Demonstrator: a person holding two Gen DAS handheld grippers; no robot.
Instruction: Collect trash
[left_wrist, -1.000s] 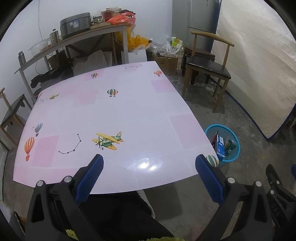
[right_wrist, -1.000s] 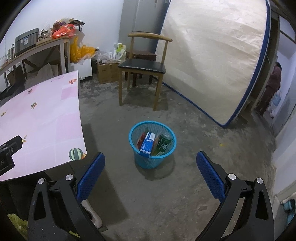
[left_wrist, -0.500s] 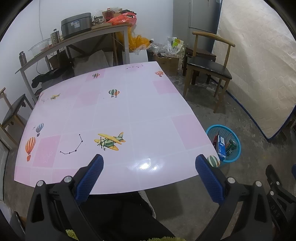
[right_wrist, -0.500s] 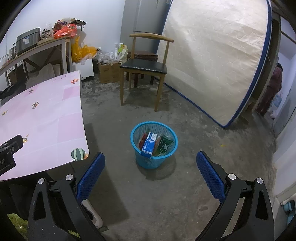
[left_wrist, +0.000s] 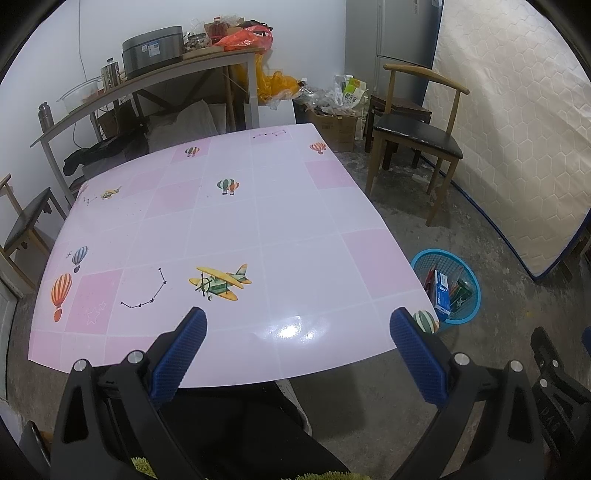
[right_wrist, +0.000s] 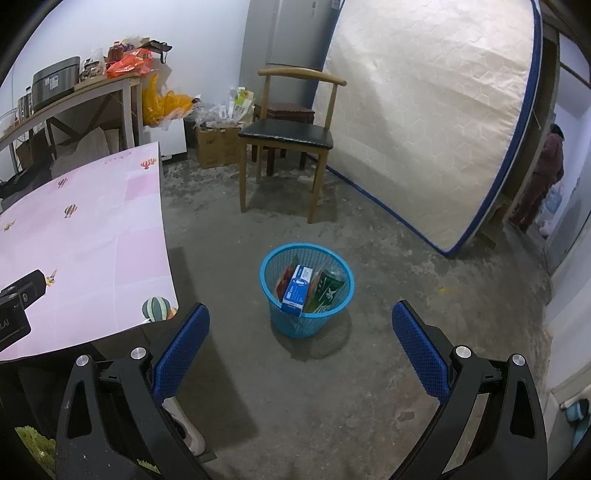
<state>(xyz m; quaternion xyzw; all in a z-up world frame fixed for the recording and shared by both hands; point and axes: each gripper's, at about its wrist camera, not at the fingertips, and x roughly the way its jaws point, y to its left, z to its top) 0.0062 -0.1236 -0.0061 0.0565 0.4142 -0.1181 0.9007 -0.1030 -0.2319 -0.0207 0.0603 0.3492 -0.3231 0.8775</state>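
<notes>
A blue mesh basket (right_wrist: 273, 258) stands on the concrete floor, right of the table. Inside it lie a blue and white box (right_wrist: 297, 290), a green packet (right_wrist: 327, 291) and a red packet (right_wrist: 286, 277). The same basket (left_wrist: 421, 258) shows at the right in the left wrist view. My right gripper (right_wrist: 301, 338) hangs open above the floor, just in front of the basket, holding nothing. My left gripper (left_wrist: 295, 343) is open over the near edge of the pink table (left_wrist: 229, 229), with nothing between its fingers. No loose trash lies on the tabletop.
A wooden chair (right_wrist: 286, 134) with a black seat stands behind the basket. A mattress (right_wrist: 424, 110) leans on the right wall. A cluttered shelf (left_wrist: 147, 81) and cardboard boxes (left_wrist: 334, 123) line the back wall. A person (right_wrist: 543, 173) stands in the doorway far right.
Both views have shifted slightly: the table and the basket sit a little farther off and higher in frame. Both grippers stay open and empty.
</notes>
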